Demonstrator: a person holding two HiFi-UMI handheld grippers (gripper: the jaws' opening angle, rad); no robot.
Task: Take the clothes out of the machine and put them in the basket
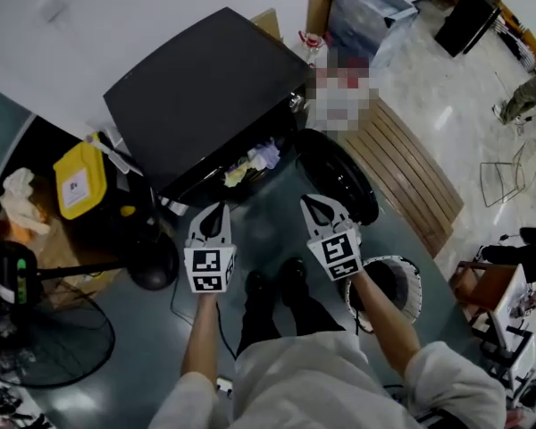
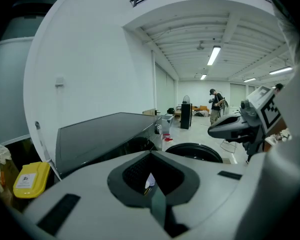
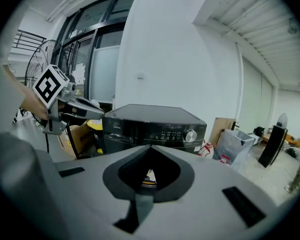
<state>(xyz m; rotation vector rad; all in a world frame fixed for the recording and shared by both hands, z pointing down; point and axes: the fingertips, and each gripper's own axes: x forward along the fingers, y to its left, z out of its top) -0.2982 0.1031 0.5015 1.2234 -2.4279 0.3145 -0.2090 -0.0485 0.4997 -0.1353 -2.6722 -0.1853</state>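
Fan [image 1: 45,338]: is being shown standing on the grey floor at the far left of the head view.
Yellow container [image 1: 79,179]: is being shown just beside the machine's left side, near a white cloth.
Machine [image 1: 196,88]: a black front loader is being viewed from above, with its opening facing the person.
Left gripper [image 1: 221,206]: is being held in front of the opening, apart from it. Its fingers are being pressed together, clenched on nothing, as the left gripper view confirms.
Clothes [image 1: 255,161]: a bundle of yellow, pale and lilac pieces is being seen inside the drum, in the opening beyond the two grippers. It is being touched by neither.
Right gripper [image 1: 305,200]: is being held level with the left one, near the lower edge of the opening. Its fingers are likewise being pressed together, with nothing grasped.
Knob [image 3: 190,135]: is being shown on the machine's control panel in the right gripper view, above the clenched fingers.
Door [image 1: 339,177]: round and dark, it is being shown swung open to the right of the opening, just beyond the right gripper.
Basket [image 1: 411,271]: white-rimmed and round, it is being shown standing on the floor beside the person's right forearm, which is partly covering it. Its contents cannot be made out.
Slatted boards [image 1: 411,172]: are being shown lying on the floor to the right of the door.
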